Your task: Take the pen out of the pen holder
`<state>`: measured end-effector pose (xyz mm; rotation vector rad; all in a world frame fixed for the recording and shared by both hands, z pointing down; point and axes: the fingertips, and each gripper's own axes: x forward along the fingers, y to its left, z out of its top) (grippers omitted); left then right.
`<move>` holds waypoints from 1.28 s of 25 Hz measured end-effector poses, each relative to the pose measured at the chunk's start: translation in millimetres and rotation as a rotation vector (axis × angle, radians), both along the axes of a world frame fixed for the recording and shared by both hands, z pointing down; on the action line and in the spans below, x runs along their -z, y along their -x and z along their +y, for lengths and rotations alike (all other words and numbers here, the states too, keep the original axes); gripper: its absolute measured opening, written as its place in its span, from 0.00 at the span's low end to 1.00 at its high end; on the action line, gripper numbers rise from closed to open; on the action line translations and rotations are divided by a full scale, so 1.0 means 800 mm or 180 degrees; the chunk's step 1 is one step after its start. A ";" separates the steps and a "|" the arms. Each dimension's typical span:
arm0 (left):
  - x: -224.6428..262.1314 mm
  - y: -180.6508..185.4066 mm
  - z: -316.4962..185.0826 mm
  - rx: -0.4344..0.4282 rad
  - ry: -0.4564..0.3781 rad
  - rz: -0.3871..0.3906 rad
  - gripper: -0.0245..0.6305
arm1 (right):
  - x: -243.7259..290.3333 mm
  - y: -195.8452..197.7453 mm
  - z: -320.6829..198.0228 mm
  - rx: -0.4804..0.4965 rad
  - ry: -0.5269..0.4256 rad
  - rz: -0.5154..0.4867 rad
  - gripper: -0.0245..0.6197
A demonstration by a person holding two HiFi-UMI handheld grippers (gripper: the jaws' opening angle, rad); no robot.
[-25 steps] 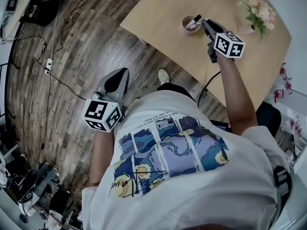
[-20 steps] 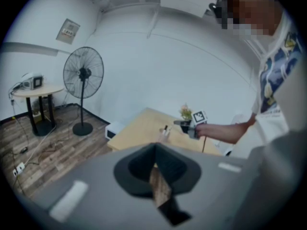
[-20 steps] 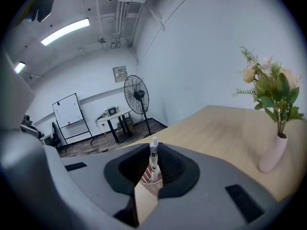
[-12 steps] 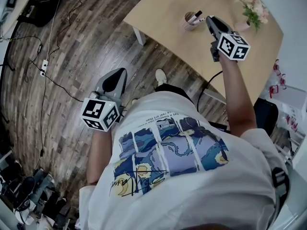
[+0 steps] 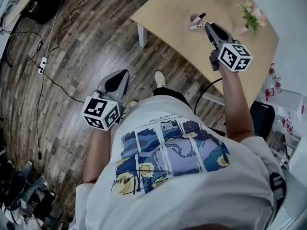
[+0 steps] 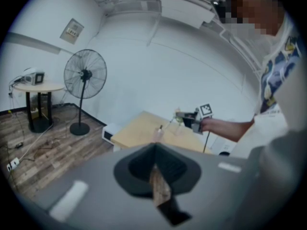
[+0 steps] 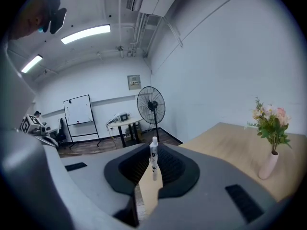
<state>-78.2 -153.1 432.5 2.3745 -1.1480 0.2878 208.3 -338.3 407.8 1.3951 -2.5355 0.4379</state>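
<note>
The white pen [image 7: 153,158] is pinched by the right gripper [image 5: 207,26], just beside the pen holder [image 5: 194,19] on the desk [image 5: 168,23], seemingly clear of its rim. The taking-out step is judged nearly done; next the pen must be carried aside without tipping the holder. The left gripper [image 5: 122,75] is pressed together, empty

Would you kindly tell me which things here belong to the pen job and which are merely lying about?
Job: white pen, clamped in the jaws of the right gripper; pen holder on the table.
Lying about: flower vase; standing fan; whiteboard.
</note>
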 end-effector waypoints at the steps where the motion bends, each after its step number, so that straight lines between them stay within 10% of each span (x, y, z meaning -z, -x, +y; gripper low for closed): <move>1: 0.001 0.002 0.004 -0.0006 -0.0011 0.0009 0.05 | 0.004 0.007 0.009 0.0029 -0.0005 -0.0005 0.11; 32: -0.011 0.095 0.158 -0.0007 -0.0090 0.0124 0.05 | 0.049 0.184 0.257 0.0805 -0.0066 0.0194 0.11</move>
